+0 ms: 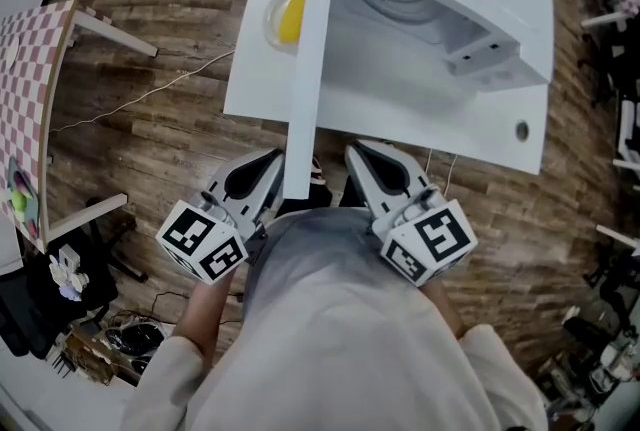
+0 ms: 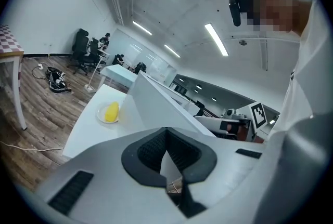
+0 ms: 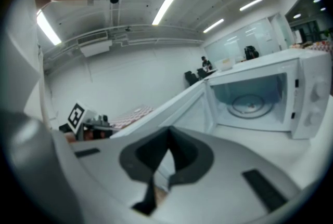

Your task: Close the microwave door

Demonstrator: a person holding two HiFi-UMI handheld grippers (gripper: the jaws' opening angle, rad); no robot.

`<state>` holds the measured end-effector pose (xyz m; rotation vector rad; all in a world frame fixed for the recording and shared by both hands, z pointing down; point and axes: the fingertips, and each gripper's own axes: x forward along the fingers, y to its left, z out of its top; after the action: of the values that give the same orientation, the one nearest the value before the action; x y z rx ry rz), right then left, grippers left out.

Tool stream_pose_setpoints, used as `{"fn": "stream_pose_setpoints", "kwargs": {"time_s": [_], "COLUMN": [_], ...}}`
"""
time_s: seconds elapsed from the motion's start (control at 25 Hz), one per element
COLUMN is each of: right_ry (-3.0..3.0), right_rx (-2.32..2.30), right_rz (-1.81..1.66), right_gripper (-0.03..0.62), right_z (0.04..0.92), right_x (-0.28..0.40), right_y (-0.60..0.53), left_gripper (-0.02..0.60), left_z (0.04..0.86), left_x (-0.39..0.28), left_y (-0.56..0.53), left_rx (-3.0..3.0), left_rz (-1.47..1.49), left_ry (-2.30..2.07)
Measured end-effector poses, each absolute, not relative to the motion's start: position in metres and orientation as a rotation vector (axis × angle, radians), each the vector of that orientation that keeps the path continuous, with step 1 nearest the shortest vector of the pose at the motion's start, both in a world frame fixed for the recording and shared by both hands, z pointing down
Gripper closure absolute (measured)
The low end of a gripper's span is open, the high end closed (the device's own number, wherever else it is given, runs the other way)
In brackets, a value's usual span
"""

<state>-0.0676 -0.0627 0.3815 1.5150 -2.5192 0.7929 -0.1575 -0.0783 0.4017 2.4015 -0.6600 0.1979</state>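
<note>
Just beside left claw (image 1: 270,164), open microwave door (image 1: 305,69) edge, right claw (image 1: 358,157) apart.

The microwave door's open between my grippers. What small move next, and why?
Probably nudge the left gripper rightward onto the outer face of the open door, near its free edge. It sits beside that face, shut and empty; the right gripper is on the cavity side.

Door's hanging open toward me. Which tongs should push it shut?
Left. The left tongs sit at the outer face of the open microwave door, near its free edge; the right tongs are on its inner side.
</note>
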Motion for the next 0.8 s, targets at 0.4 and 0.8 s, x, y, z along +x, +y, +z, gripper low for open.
{"fn": "stream_pose_setpoints", "kwargs": {"time_s": [0.4, 0.8], "right_ry": [-2.470, -2.437], "right_rx": [1.602, 1.683], "right_rz": [0.803, 0.825], "right_gripper": [0.577, 0.577], "right_z": [0.382, 0.381], "right_x": [-0.045, -0.022], "right_y": [-0.058, -0.046], "left_gripper": [0.565, 0.565], "left_z": [0.396, 0.396], "left_x": [-0.139, -0.114], "left_y": [-0.070, -0.063], "left_rx": [2.406, 2.418], "left_rz": [0.179, 0.189], "left_ry": [-0.610, -0.555]}}
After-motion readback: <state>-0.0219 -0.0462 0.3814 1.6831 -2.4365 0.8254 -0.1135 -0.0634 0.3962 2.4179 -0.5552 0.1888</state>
